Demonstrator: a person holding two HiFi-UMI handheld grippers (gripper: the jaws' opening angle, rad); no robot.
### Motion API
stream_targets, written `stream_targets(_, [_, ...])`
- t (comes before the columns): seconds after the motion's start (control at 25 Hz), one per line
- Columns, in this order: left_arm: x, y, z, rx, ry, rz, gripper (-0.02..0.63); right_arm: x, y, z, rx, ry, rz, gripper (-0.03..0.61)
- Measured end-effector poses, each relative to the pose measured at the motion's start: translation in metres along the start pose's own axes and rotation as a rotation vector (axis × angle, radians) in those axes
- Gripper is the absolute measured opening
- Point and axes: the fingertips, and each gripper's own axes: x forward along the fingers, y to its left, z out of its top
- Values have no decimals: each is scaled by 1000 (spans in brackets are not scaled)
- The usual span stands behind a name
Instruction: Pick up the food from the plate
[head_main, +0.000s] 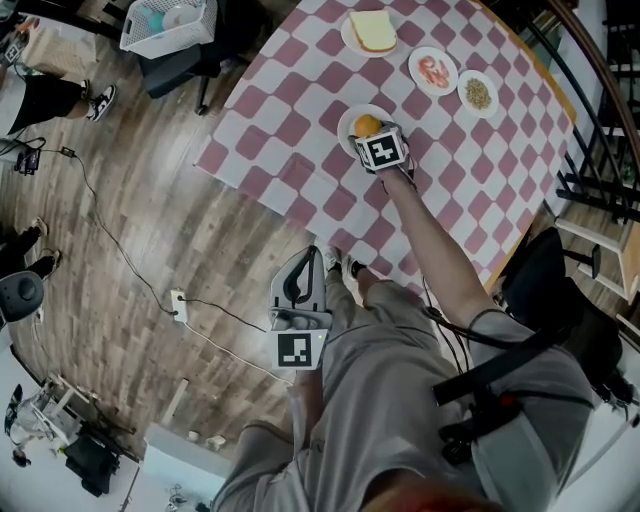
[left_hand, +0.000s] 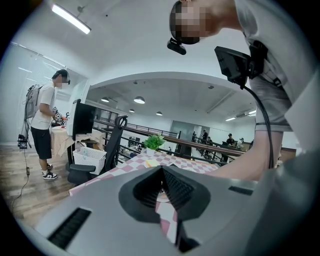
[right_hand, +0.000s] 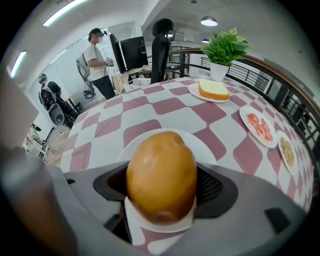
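Observation:
An orange-yellow rounded piece of food (right_hand: 160, 175) sits over a white plate (right_hand: 131, 149) near the edge of the checked table (right_hand: 150, 107). My right gripper (right_hand: 160, 189) is shut on it, with both dark pads (right_hand: 210, 187) pressed to its sides. From the head view, the food (head_main: 367, 125) peeks out beyond the right gripper (head_main: 370, 133) above the plate (head_main: 346, 124). I cannot tell whether the food rests on the plate or hangs just above it. My left gripper (head_main: 299, 288) hangs low beside the person's leg, off the table, shut and holding nothing (left_hand: 162, 186).
Further along the table are a plate with a slice of bread (head_main: 373, 32), a plate of pink pieces (head_main: 434, 71) and a plate of grains (head_main: 478, 92). A potted plant (right_hand: 223, 50) stands at the far edge. A black chair (head_main: 545, 280) is at the right, with cables (head_main: 120, 250) on the floor.

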Motion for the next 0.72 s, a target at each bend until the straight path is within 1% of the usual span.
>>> stream_targets(0.16, [-4,1,1,3,-6,1,8,-7,-2,-2,13,29,-32,354])
stream_targets(0.36, [-10,1,6,19,-17,1,8,-5,-3,-1,-6,36,-36,354])
stream_targets(0.48, [-13,4,11,40,-26,2,8,-9,-6,9,-28,18,-50,354])
stream_targets(0.72, [-16,7,22,55,-38,-2,8,-44,-5,40,-17,-55,-55,354])
